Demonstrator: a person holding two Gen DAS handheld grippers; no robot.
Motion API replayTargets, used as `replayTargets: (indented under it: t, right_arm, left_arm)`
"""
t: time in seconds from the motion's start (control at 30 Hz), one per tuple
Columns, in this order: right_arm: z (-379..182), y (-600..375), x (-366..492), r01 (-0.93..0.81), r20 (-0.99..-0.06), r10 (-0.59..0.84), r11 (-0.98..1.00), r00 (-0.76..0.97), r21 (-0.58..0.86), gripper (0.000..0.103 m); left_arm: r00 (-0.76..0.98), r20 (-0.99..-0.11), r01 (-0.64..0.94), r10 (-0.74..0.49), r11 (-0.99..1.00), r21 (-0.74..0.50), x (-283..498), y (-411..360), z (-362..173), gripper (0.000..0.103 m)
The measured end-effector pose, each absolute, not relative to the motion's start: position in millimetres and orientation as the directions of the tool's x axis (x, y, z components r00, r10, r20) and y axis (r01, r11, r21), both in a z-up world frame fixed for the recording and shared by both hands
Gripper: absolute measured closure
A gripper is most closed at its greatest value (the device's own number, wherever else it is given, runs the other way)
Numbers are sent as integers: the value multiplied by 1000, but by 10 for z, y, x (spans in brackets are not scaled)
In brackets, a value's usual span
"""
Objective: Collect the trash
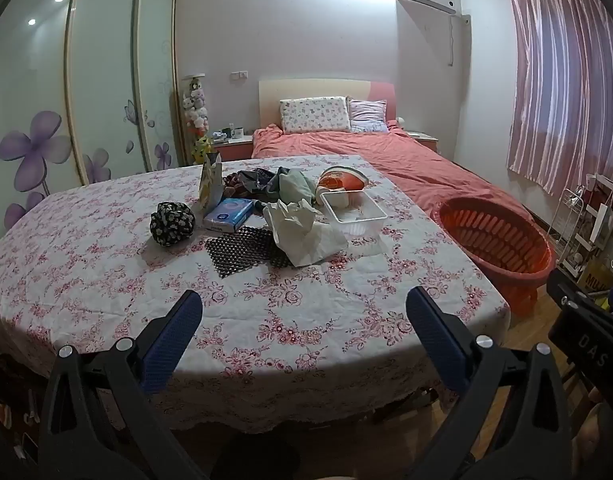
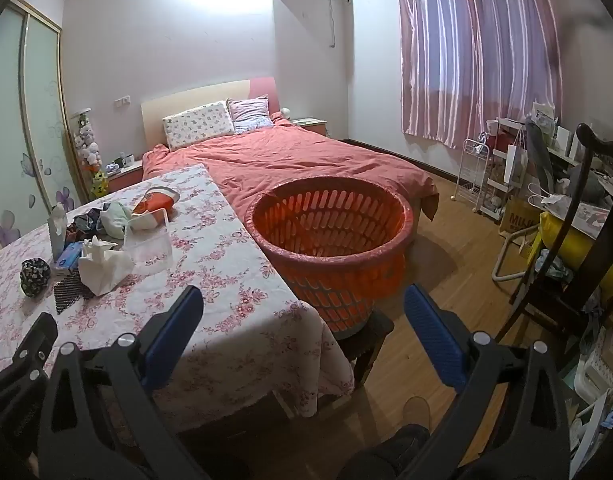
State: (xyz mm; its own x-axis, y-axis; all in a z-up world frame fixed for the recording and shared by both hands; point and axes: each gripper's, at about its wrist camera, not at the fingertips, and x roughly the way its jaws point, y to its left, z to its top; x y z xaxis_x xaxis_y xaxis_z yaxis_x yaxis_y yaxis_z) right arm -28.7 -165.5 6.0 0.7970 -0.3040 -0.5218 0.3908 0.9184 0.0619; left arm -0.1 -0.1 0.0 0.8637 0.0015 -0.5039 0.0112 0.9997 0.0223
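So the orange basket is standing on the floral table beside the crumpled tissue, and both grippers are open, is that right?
Not quite: the orange basket stands on a dark stool beside the table, as the right wrist view shows. The left gripper and right gripper are open.

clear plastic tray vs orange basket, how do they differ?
The clear plastic tray is shallow, rectangular and see-through; the orange basket is deep, round and slatted. The tray sits on the table among clutter; the basket stands beside the table on a dark stool. Both are open-topped.

left gripper (image 1: 304,322): fingers spread, empty | right gripper (image 2: 304,320): same
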Motion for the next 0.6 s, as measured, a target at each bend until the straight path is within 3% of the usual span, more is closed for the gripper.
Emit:
replayTargets:
  t: [0.6]
  right_arm:
    - [62, -1662, -300, 390, -520, -303, 918, 799, 65, 5]
  left_arm:
    - [863, -505, 11, 2, 1000, 23, 0, -1, 0, 2]
